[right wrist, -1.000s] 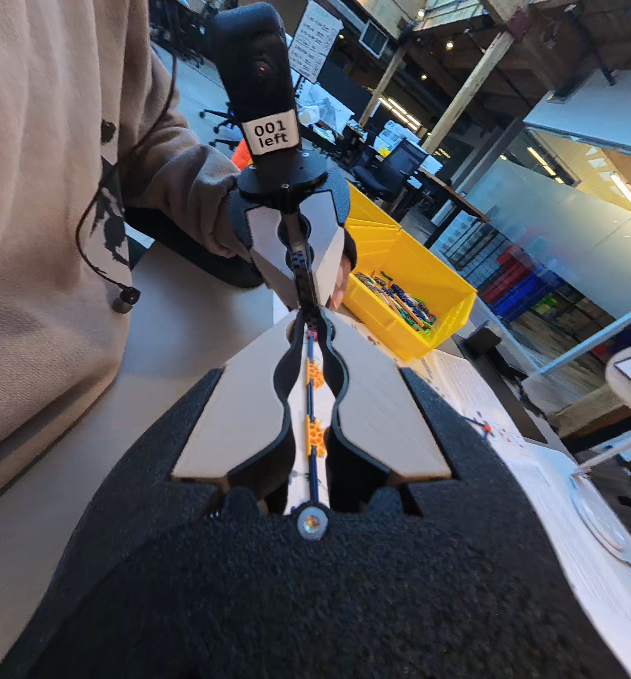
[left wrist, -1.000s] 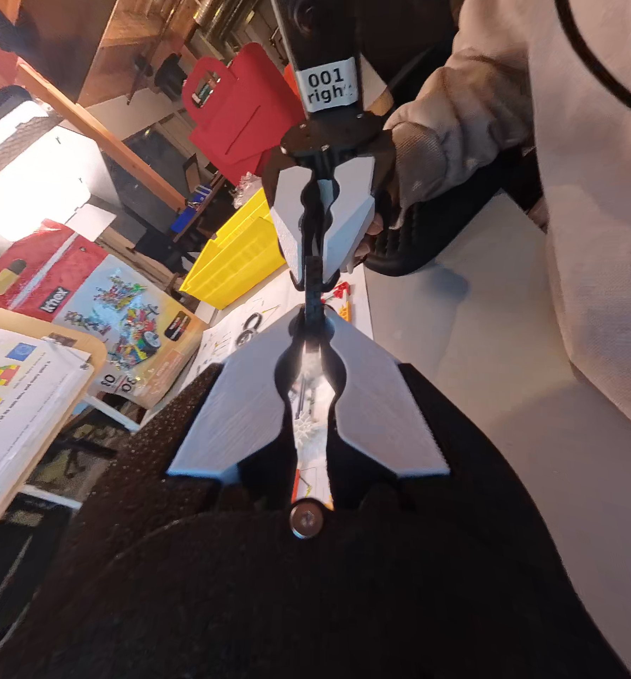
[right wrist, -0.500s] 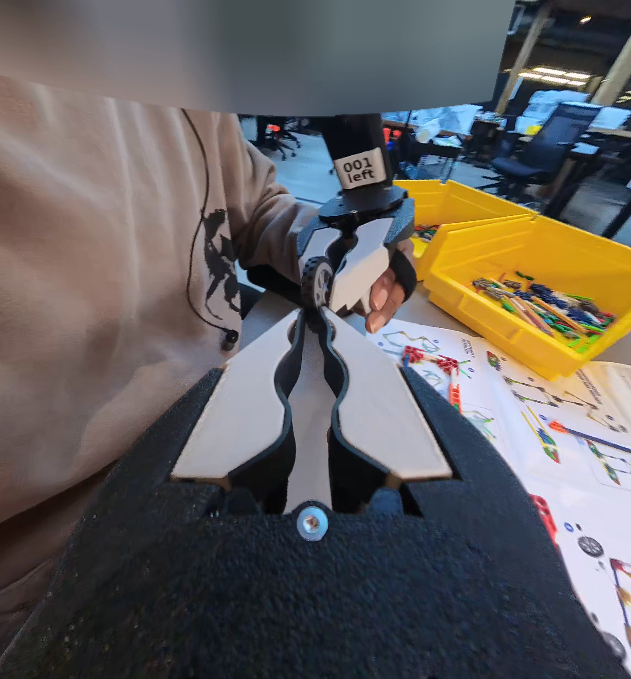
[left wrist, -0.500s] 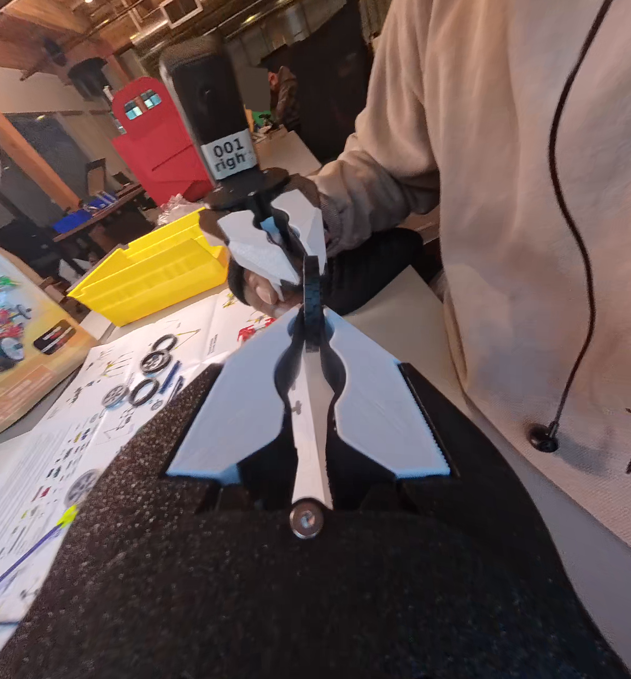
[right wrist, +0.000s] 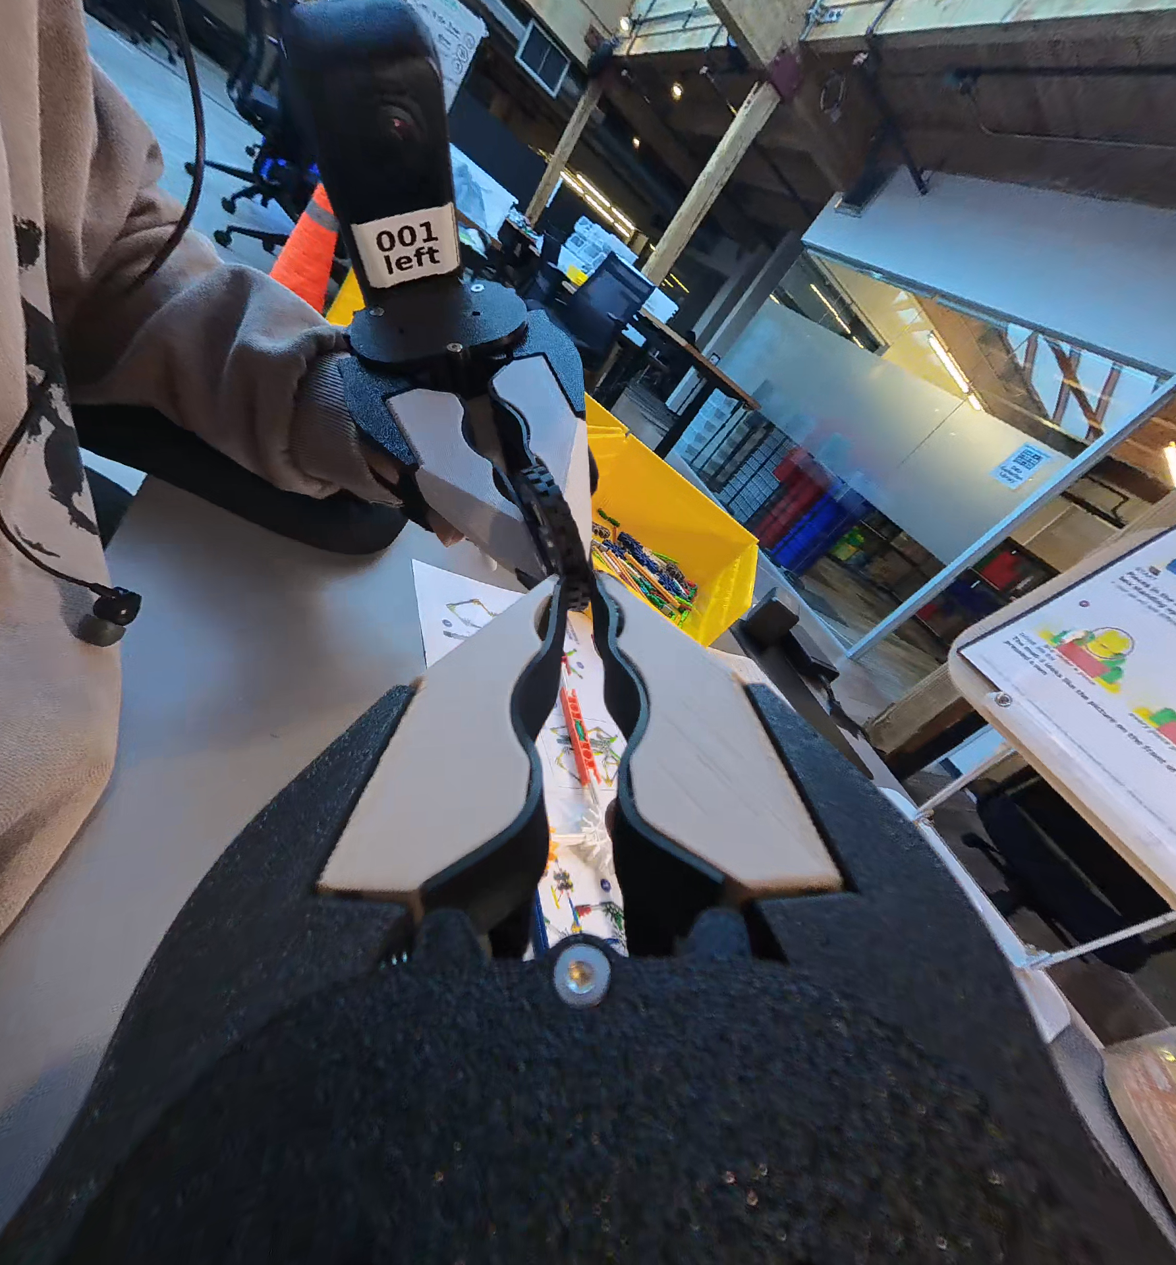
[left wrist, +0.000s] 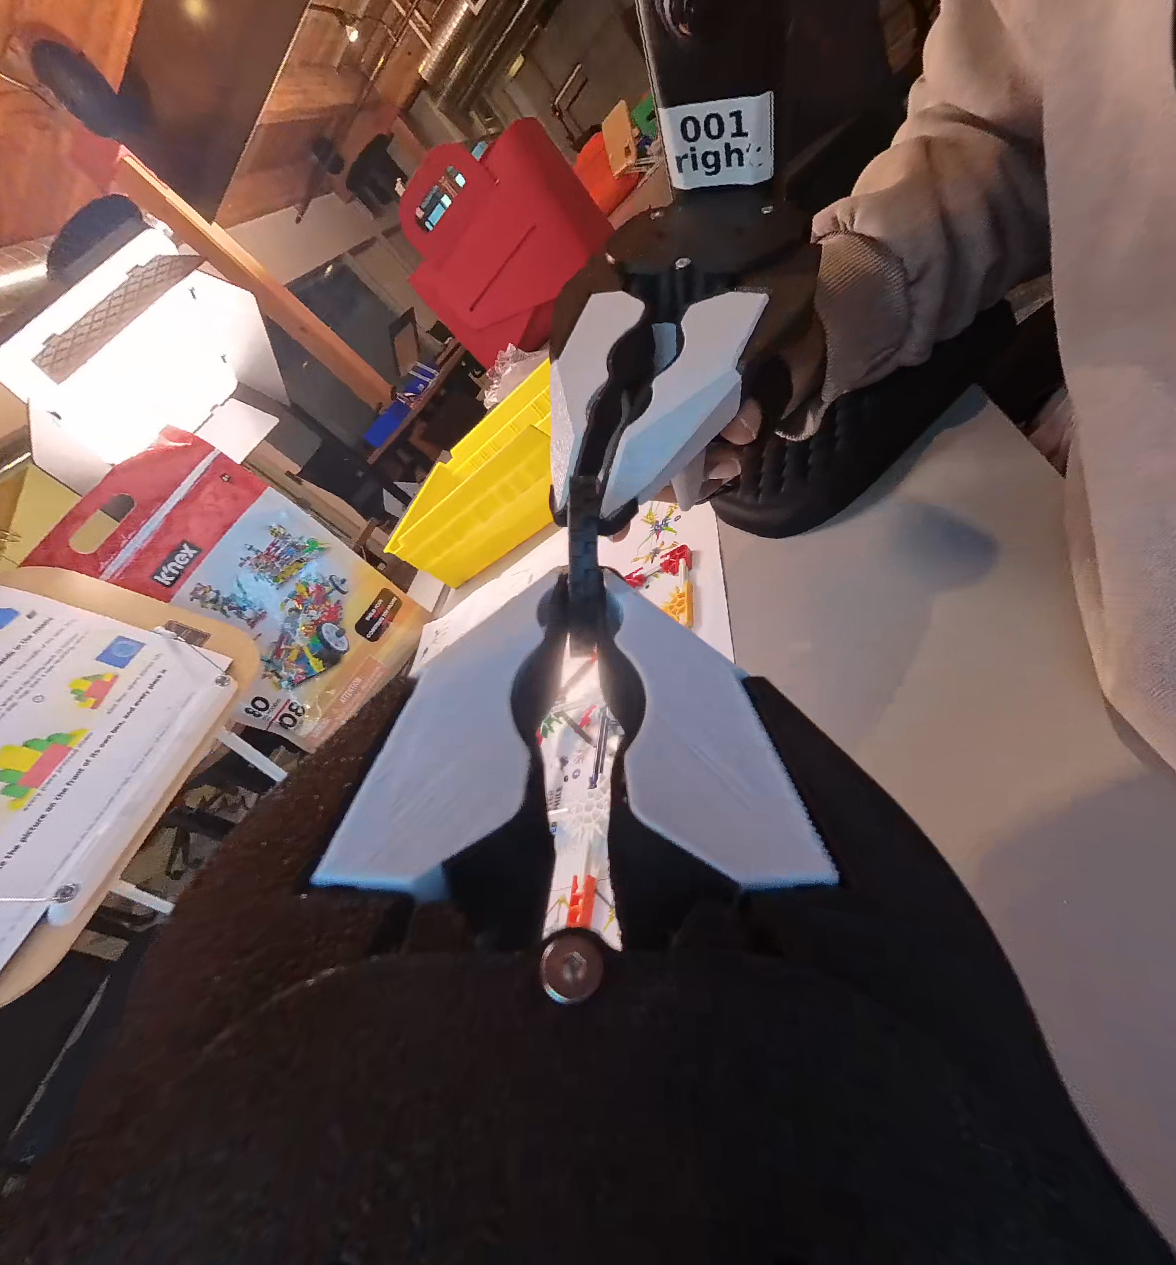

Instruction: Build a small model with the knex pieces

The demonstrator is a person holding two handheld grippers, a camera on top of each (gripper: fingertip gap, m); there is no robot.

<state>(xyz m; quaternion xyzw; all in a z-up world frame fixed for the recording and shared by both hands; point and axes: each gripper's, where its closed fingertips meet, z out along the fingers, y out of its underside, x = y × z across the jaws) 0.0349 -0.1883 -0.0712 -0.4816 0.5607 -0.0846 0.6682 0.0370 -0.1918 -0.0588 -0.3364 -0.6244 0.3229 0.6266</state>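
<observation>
The left tool (left wrist: 581,595) is held above the counter (left wrist: 913,684), tilted so its two fingers point away and up toward the other tool. Its fingers are clenched at the tips on the near edge of a small black toothed wheel (left wrist: 583,541), seen edge-on. In the right wrist view the same tool (right wrist: 544,547) appears farther off, gripped by a hand in a beige sleeve (right wrist: 229,369), its fingers pinching the wheel's (right wrist: 557,541) far side.

The right tool (right wrist: 575,602) faces it from the opposite side, fingers aimed up and away, tips closed on the near rim of the same wheel. In the left wrist view this tool (left wrist: 592,493) comes down from the upper right, held by a hand (left wrist: 763,424) whose fingertips show below the handle. The wheel hangs in the air between the two tools, gripped by both, above an instruction sheet (right wrist: 462,609) lying on the counter.

Through the gap of the right tool, an orange-red rod (right wrist: 575,736) and a white snowflake-shaped connector (right wrist: 592,832) lie on the sheet. A yellow bin (right wrist: 667,541) holding coloured rods stands on the far side of the sheet. A colourful toy-set box (left wrist: 249,582) and a wooden board carrying a printed page (left wrist: 58,739) are at the left in the left wrist view.
</observation>
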